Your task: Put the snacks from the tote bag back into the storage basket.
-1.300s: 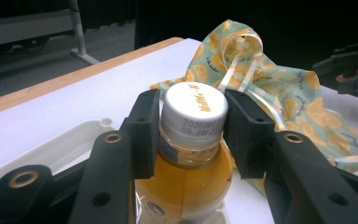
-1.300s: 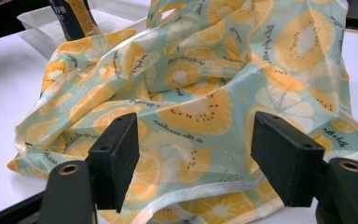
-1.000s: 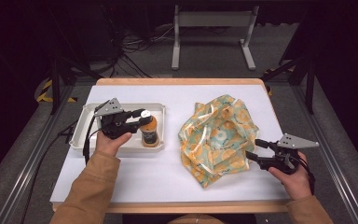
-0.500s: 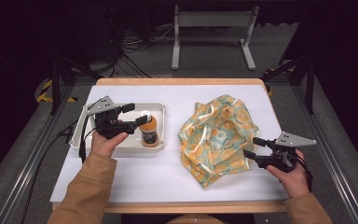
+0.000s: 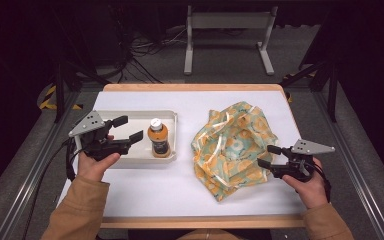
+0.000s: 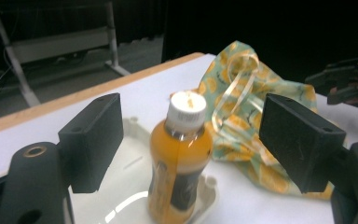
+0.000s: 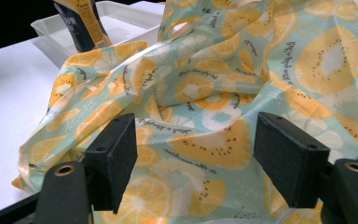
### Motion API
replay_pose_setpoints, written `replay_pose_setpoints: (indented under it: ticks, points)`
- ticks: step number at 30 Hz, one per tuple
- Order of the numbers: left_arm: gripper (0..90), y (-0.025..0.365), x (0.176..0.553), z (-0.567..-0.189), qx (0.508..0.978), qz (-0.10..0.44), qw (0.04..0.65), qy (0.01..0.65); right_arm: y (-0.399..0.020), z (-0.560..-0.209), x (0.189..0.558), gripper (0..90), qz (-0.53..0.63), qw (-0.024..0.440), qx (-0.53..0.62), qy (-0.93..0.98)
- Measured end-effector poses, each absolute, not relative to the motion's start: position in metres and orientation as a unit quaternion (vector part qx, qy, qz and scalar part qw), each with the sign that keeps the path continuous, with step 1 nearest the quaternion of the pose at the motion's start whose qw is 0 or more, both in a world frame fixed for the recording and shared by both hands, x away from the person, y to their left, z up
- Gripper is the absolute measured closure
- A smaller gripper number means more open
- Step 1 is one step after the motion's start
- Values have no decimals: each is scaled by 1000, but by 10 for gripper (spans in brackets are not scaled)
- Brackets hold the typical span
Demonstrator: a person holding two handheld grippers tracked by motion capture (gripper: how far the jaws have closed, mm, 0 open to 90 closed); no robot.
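Observation:
An orange drink bottle (image 5: 159, 140) with a white cap stands upright at the right end of a white tray (image 5: 130, 114). My left gripper (image 5: 131, 128) sits just left of it, open. Its jaws have just been opening, and the bottle (image 6: 179, 158) stands a little past their tips, untouched by the pads. A crumpled bag (image 5: 235, 145) printed with citrus slices lies right of the tray. My right gripper (image 5: 266, 156) is open at the bag's right edge. In the right gripper view the fabric (image 7: 214, 93) lies beyond the right gripper (image 7: 196, 158), with nothing pinched.
The white tabletop (image 5: 145, 195) has bare room in front of the tray and bag. Its wooden edge (image 5: 190, 221) runs along the near side. A metal frame stand (image 5: 227, 30) and cables lie on the floor beyond the table.
My left gripper has let go of the bottle, opened wide and drawn back to the left. The bottle stays standing in the tray. The right gripper has kept still.

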State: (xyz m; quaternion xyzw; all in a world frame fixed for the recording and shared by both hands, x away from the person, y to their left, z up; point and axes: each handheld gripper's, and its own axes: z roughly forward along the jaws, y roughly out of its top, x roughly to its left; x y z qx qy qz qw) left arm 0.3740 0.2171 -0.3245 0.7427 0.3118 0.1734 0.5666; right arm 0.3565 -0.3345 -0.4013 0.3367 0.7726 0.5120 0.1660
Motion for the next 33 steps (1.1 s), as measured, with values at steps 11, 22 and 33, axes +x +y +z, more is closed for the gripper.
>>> replay_pose_setpoints:
  ticks: [11, 22, 33]
  points:
    - [219, 248, 351, -347, 729, 189, 572, 325, -339, -401, 352, 295, 511, 168, 339, 772]
    - [213, 273, 337, -392, 712, 188, 562, 376, -342, -401, 349, 280, 511, 175, 337, 772]
    - [211, 287, 329, -423, 701, 209, 556, 394, -345, -403, 349, 277, 511, 180, 338, 770]
